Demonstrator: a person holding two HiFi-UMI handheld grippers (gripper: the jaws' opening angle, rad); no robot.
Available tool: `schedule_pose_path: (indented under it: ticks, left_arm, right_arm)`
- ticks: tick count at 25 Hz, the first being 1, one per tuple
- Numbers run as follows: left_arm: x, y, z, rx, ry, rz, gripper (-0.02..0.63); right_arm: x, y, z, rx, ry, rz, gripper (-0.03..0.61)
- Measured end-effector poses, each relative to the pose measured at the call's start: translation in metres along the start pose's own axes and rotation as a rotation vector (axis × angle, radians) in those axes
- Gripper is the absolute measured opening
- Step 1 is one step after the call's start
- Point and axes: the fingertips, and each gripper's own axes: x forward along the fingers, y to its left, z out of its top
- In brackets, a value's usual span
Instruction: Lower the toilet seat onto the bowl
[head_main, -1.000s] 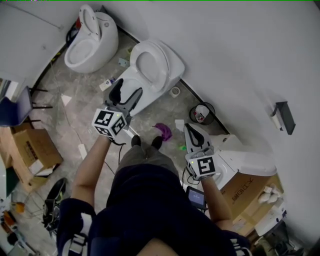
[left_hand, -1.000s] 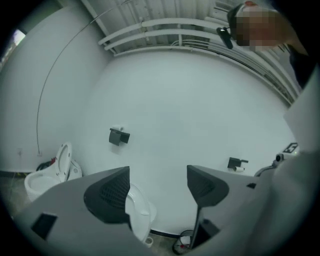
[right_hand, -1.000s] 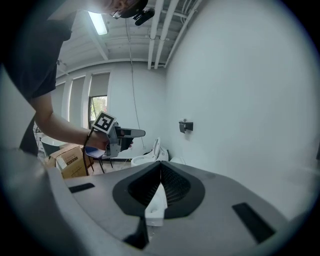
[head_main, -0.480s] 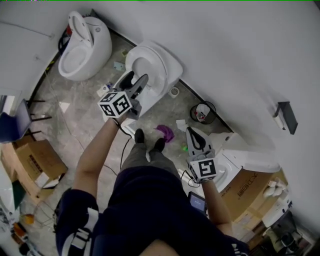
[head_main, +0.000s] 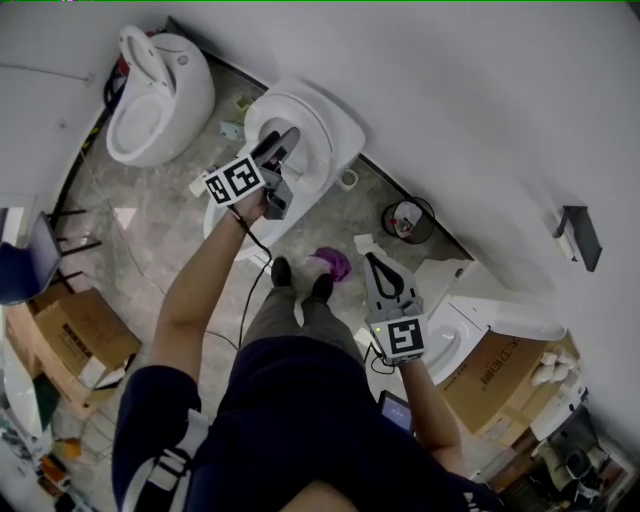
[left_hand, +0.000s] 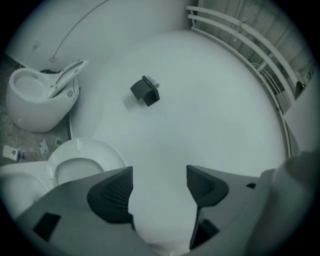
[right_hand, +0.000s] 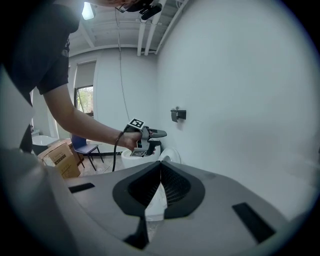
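Note:
The white toilet (head_main: 238, 212) stands against the wall at the top of the head view. Its seat (head_main: 322, 128) is raised and leans back toward the wall. In the left gripper view the seat ring (left_hand: 85, 148) shows upright at lower left, above the bowl rim (left_hand: 14, 186). My left gripper (head_main: 283, 140) hangs over the bowl in front of the seat, open (left_hand: 160, 175), with only white wall between its jaws. My right gripper (head_main: 383, 275) is held low over the floor to the right, shut (right_hand: 161, 164) and holding nothing.
A second toilet (head_main: 160, 85) with a raised seat stands at the far left, a third (head_main: 470, 320) at the right. A purple cloth (head_main: 333, 262), a small bin (head_main: 405, 220) and cardboard boxes (head_main: 70, 340) lie on the floor. A black holder (head_main: 578, 238) hangs on the wall.
My left gripper has moved up and forward, from over the floor by the toilet's base to over the bowl near the seat. The right gripper has barely shifted.

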Motion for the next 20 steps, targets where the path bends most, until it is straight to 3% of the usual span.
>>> schedule_pose_path:
  ticks: [6, 20]
  left_arm:
    - [0.033, 0.023, 0.0, -0.149, 0.023, -0.016, 0.347]
    - [0.077, 0.061, -0.005, -0.348, 0.045, 0.004, 0.342]
  right_arm:
    - [0.012, -0.003, -0.007, 0.006, 0.02, 0.003, 0.02]
    - [0.013, -0.013, -0.03, 0.039, 0.071, -0.009, 0.02]
